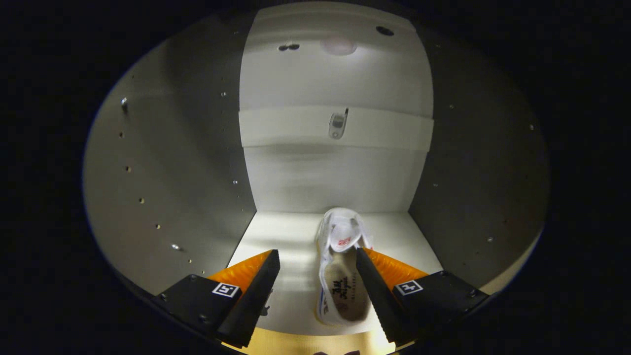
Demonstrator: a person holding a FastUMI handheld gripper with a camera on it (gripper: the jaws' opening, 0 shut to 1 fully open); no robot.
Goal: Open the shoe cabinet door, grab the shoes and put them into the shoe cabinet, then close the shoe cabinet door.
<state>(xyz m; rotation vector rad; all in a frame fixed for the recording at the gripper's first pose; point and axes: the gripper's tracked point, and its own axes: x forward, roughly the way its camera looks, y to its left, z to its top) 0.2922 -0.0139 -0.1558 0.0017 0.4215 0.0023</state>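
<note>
The shoe [340,266] lies on the floor of the shoe cabinet [291,236], toe toward the back wall and heel toward the front edge, nearer the right side wall than the left. The gripper [318,266] reaches in over the front edge, fingers spread apart: the shoe sits between them, against the right finger or just beside it; contact is hard to judge. A crosswise rail [296,128] runs along the back wall above, bearing a small fitting [337,125] at its middle.

Inside of a household shoe cabinet [207,162]: plain pale side panels drilled with rows of shelf-pin holes, pale back panel, flat floor board with one shoe [341,266] on it.
</note>
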